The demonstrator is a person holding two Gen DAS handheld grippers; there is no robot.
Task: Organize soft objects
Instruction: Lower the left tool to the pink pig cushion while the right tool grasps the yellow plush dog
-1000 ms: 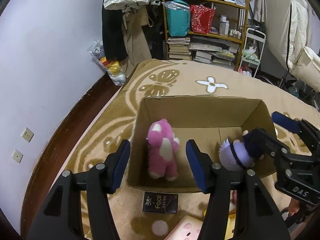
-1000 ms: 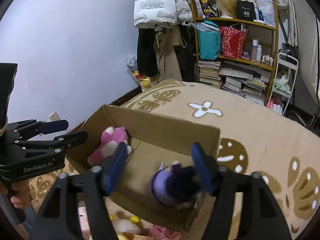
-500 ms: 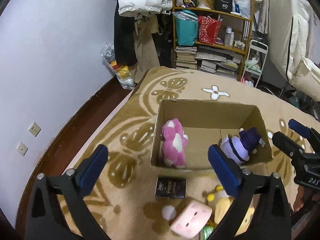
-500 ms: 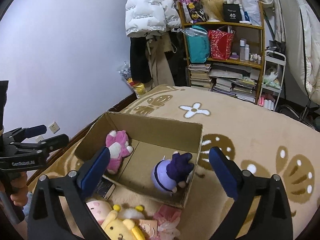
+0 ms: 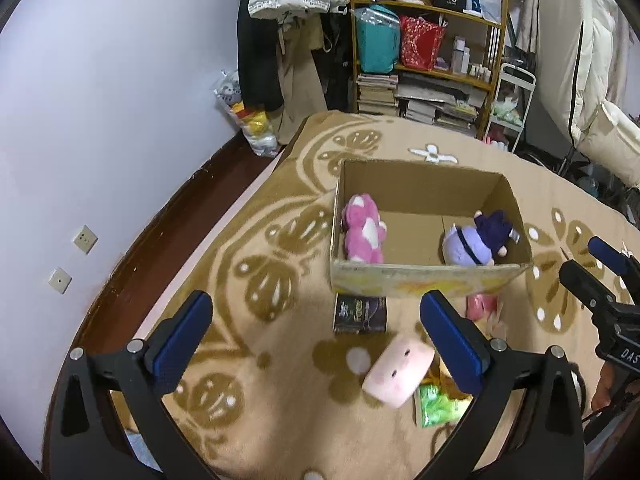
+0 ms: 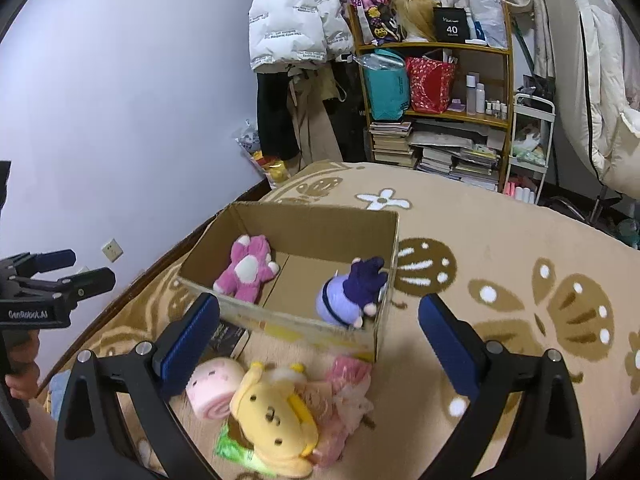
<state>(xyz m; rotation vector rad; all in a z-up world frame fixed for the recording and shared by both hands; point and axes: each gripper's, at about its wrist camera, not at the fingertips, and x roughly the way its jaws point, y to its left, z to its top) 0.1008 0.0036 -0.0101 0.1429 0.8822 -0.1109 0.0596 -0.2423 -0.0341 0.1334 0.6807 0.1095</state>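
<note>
An open cardboard box (image 5: pixel 420 282) (image 6: pixel 308 330) stands on the patterned rug. Inside it lie a pink plush (image 5: pixel 362 232) (image 6: pixel 246 268) at the left and a purple plush (image 5: pixel 476 240) (image 6: pixel 352 292) at the right. In front of the box lie a pink roll plush (image 5: pixel 398 372) (image 6: pixel 214 386), a yellow dog plush (image 6: pixel 272 416) and a pink frilly piece (image 6: pixel 344 384). My left gripper (image 5: pixel 316 336) is open and empty, above the rug short of the box. My right gripper (image 6: pixel 320 336) is open and empty too, over the box's near wall.
A dark packet (image 5: pixel 360 314) lies against the box front, and a green packet (image 5: pixel 436 404) sits under the plush pile. A bookshelf (image 6: pixel 436 100), hanging coats (image 6: pixel 296 40) and a white trolley (image 6: pixel 528 148) line the far wall. The purple wall (image 5: pixel 100 120) runs close on the left.
Both grippers opened wide, letting go of the pink and purple plushes, which now lie in the box. Both hands pulled back and up from the box, bringing the plush pile into view.
</note>
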